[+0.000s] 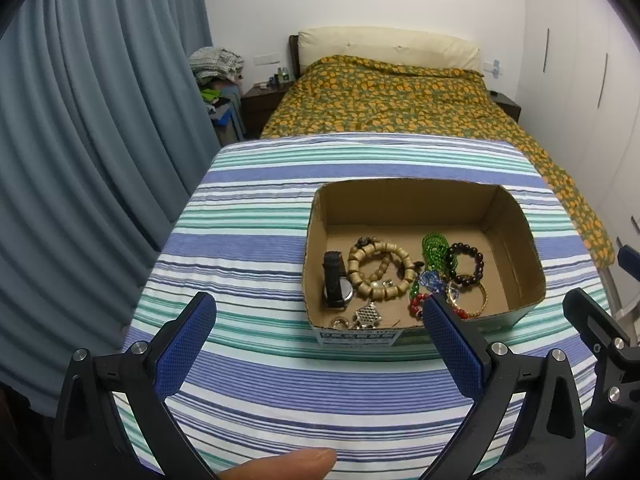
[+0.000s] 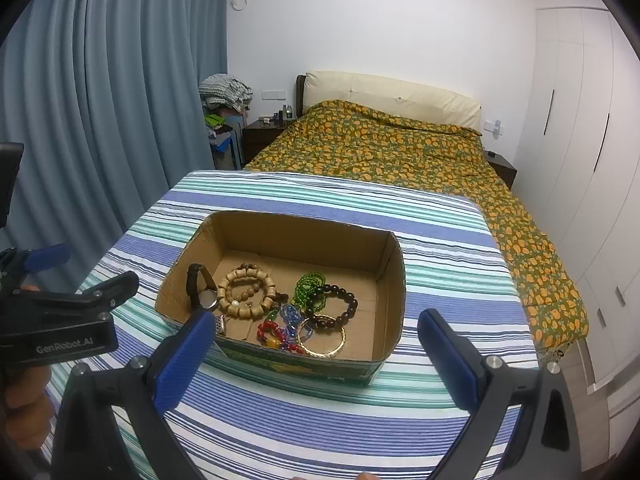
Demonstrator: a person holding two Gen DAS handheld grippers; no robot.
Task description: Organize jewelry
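Both claws, left claw (image 1: pixel 320 340) and right claw (image 2: pixel 316 354), hang spread and empty; cardboard box (image 2: pixel 394 280) of jewelry (image 2: pixel 276 304) sits just ahead, nearer the right.

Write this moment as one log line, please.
left gripper: open, empty | right gripper: open, empty | jewelry: all in box | box: on striped cloth
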